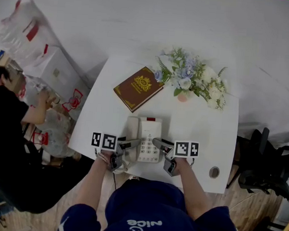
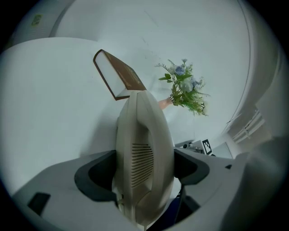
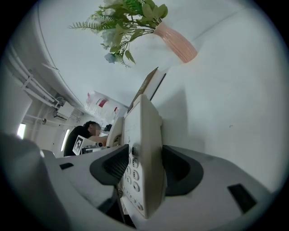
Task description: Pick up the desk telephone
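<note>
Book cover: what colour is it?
The book is reddish-brown with a gold emblem; the head view shows it best.

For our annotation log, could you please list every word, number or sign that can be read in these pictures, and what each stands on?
"nice": white print, seen upside down, on the person's navy shirt.
Brown hardcover book: a gold emblem on the cover, any lettering too small to read.
White desk telephone: key numerals too small and blurred to read.
White cardboard box: red marks only, nothing legible.
</note>
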`<act>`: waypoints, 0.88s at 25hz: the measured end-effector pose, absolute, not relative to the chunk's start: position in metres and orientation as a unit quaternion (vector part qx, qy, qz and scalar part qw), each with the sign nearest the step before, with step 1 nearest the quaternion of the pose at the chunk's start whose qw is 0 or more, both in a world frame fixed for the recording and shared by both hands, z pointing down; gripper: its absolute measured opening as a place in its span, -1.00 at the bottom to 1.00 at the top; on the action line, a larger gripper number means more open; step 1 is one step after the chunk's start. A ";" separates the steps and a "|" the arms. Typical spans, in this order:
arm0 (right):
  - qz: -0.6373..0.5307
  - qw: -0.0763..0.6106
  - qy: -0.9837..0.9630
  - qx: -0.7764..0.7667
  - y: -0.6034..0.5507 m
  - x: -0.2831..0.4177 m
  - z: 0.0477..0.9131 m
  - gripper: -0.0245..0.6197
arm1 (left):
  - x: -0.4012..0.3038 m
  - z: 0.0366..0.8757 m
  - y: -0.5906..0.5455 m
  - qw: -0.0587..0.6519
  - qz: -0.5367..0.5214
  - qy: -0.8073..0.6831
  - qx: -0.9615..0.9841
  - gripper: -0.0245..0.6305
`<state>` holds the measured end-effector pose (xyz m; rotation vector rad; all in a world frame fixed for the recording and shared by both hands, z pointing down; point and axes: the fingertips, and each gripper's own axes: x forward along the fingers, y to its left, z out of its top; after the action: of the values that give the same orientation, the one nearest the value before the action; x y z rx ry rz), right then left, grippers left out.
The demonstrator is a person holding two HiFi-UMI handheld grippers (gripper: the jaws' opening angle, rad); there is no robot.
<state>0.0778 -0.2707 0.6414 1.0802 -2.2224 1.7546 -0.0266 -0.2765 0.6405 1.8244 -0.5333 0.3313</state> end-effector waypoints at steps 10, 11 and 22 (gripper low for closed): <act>0.607 0.056 -0.717 0.338 -0.272 0.077 0.645 -0.20 | -0.026 0.641 -0.277 0.572 0.146 -0.223 0.776 0.29; 0.607 0.056 -0.717 0.337 -0.271 0.077 0.645 -0.20 | -0.025 0.641 -0.276 0.571 0.145 -0.224 0.776 0.29; 0.586 0.067 -0.732 0.340 -0.268 0.073 0.642 -0.22 | -0.030 0.638 -0.270 0.567 0.137 -0.243 0.775 0.28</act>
<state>0.0734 -0.2680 0.6417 1.0253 -2.2075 1.7681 -0.0297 -0.2697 0.6376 1.8222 -0.5715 0.3214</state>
